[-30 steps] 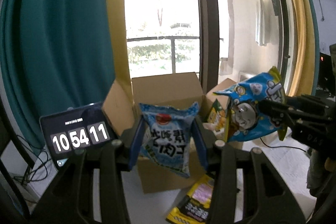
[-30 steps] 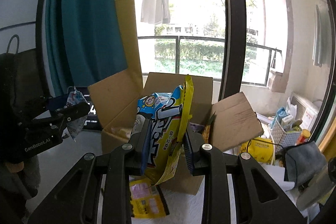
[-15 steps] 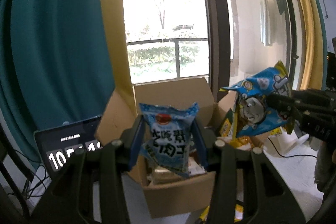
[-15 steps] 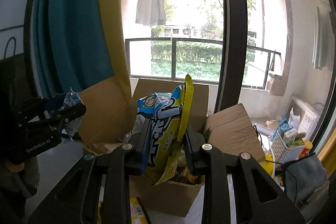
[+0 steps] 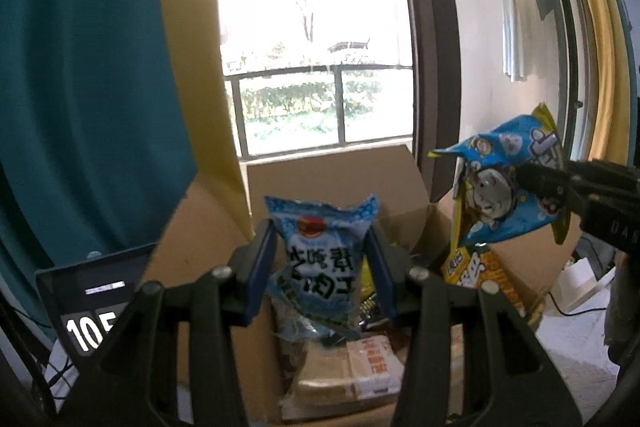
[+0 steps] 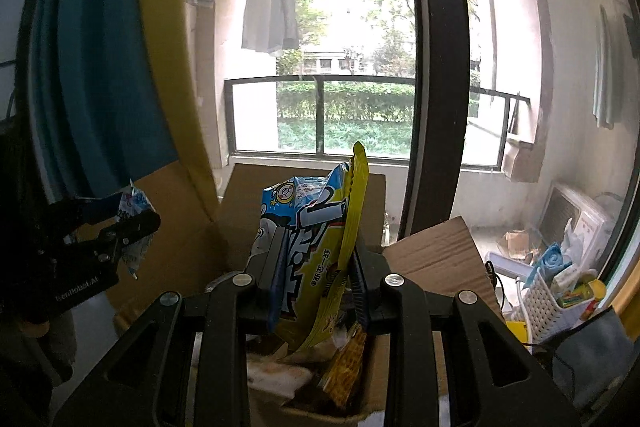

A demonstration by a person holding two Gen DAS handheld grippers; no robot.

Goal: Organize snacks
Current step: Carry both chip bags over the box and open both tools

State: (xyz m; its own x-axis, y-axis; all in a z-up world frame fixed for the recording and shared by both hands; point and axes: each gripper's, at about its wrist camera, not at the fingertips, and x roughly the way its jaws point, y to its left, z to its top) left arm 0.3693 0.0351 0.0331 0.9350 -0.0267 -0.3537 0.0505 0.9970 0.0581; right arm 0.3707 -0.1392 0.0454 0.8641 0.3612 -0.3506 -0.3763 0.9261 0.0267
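The pale blue crinkled plastic snack packet (image 5: 320, 267) is pinched between the fingers of the left gripper (image 5: 322, 277) just above the open brown cardboard box (image 5: 332, 183), and the blue-and-yellow cartoon snack bag (image 6: 316, 247) is pinched in the right gripper (image 6: 318, 277) above the same box. If either one lets go too early, its light bag may catch on a raised flap and slide outside the box, I think. Compared with one second ago, both grippers have come closer over the box, so the packets inside it (image 5: 352, 375) are now visible.
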